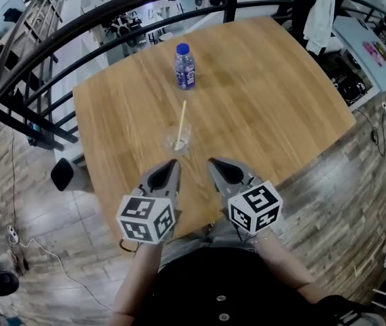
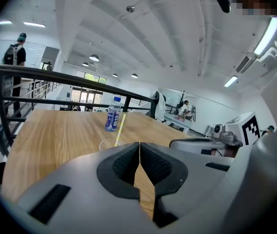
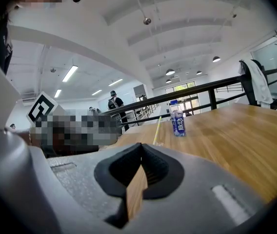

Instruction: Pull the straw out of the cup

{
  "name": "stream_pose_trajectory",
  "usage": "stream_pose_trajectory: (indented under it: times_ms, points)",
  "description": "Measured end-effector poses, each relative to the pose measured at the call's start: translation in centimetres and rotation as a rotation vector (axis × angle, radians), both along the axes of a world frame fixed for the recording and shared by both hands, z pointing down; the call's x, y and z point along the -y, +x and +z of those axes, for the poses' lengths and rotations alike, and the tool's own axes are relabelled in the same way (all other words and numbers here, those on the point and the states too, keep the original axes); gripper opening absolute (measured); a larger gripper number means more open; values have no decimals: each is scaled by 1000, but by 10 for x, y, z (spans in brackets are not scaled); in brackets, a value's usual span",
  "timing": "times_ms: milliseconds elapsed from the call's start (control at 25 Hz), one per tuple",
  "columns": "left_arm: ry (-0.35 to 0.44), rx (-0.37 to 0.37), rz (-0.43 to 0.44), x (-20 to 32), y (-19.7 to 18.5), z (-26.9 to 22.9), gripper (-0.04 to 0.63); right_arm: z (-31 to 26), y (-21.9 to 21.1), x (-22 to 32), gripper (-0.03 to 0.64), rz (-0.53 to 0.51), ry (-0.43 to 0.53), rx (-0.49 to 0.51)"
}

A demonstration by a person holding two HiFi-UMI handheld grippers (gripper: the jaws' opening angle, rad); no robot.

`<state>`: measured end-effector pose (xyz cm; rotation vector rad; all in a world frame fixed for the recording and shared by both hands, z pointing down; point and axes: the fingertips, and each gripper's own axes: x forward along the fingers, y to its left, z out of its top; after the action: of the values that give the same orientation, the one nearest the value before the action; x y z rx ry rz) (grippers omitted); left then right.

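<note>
Holds both grippers low over the near edge of a wooden table point(image 1: 268, 94), at the bottom centre of the head view, tips angled towards each other. Left gripper point(image 1: 172, 163) clenched: in the left gripper view, dark ribbed pads pressed tip to tip, nothing caught between, only table wood showing through the slit lower down. Right gripper point(image 1: 212, 161) clenched likewise on nothing, pads meeting at the tip in the right gripper view. Behind each, a marker cube, left point(image 1: 145, 218) and right point(image 1: 255, 208). Just beyond the two tips and between them, touching neither: a clear plastic cup point(image 1: 178, 141), upright on the table near the middle of the frame. Inside it, a pale yellow straw point(image 1: 181, 117), foot at the cup's bottom, leaning against the rim with its free end pointing up the frame. Further up, well apart from the cup, a water bottle point(image 1: 185, 66) with blue cap and blue label, upright. Across the top and upper left, past the far table edge, a black railing point(image 1: 111, 15). At the upper right, a white garment point(image 1: 322, 9) hanging. Along the right and lower left edges, wood-plank floor point(image 1: 342, 182).
</note>
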<state>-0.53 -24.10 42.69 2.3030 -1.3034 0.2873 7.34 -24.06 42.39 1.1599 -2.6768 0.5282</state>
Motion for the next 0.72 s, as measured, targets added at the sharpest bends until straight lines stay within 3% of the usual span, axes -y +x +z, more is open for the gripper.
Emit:
stream_pose_trajectory:
  times_ms: [480, 720]
  points:
    - [-6, 67, 72, 44, -13, -2, 17, 4, -7, 29, -2, 35, -21, -7]
    - [-43, 91, 155, 71, -5, 7, 17, 12, -6, 49, -2, 62, -42, -3]
